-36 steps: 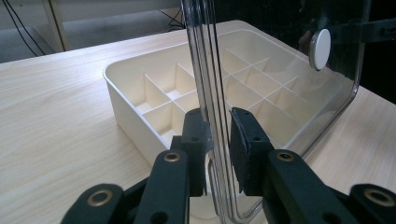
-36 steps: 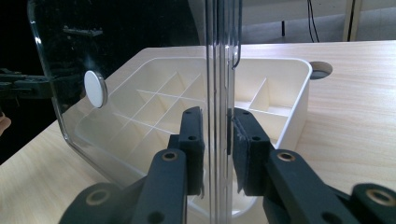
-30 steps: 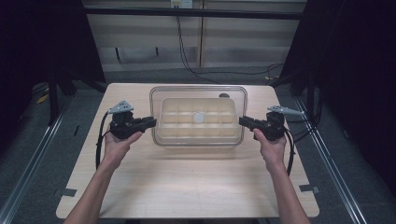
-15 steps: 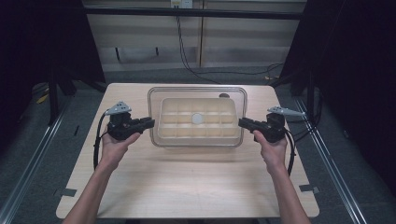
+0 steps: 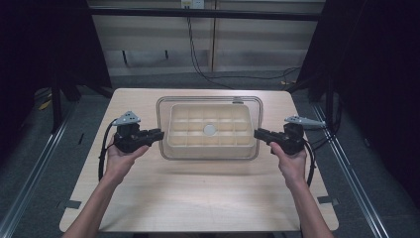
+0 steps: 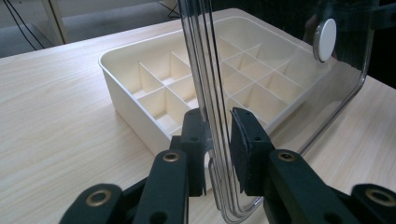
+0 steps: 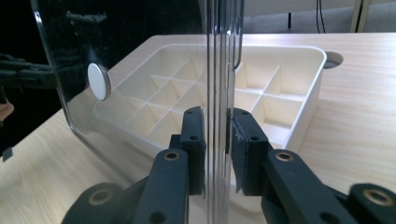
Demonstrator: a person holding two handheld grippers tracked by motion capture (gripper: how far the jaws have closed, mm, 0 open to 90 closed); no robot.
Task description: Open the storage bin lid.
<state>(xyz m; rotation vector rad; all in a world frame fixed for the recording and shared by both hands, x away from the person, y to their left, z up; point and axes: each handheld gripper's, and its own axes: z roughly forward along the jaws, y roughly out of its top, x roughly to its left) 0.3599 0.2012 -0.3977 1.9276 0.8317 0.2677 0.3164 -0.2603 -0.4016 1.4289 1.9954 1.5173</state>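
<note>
A clear plastic lid (image 5: 209, 100) with a white round knob (image 5: 210, 130) hangs level just above a cream tray (image 5: 173, 124) divided into several compartments. My left gripper (image 5: 159, 134) is shut on the lid's left edge, and my right gripper (image 5: 257, 133) is shut on its right edge. In the left gripper view the jaws (image 6: 218, 135) pinch the lid's rim (image 6: 280, 70) with the tray (image 6: 135, 98) below. In the right gripper view the jaws (image 7: 217, 135) clamp the opposite rim (image 7: 140, 56), beside the knob (image 7: 99, 81) and above the tray (image 7: 299, 93).
The tray sits at the far middle of a light wooden table (image 5: 208, 198). A round cable hole (image 7: 332, 57) lies in the tabletop just behind the tray. Dark curtains flank both sides, and cables run across the floor beyond the far edge.
</note>
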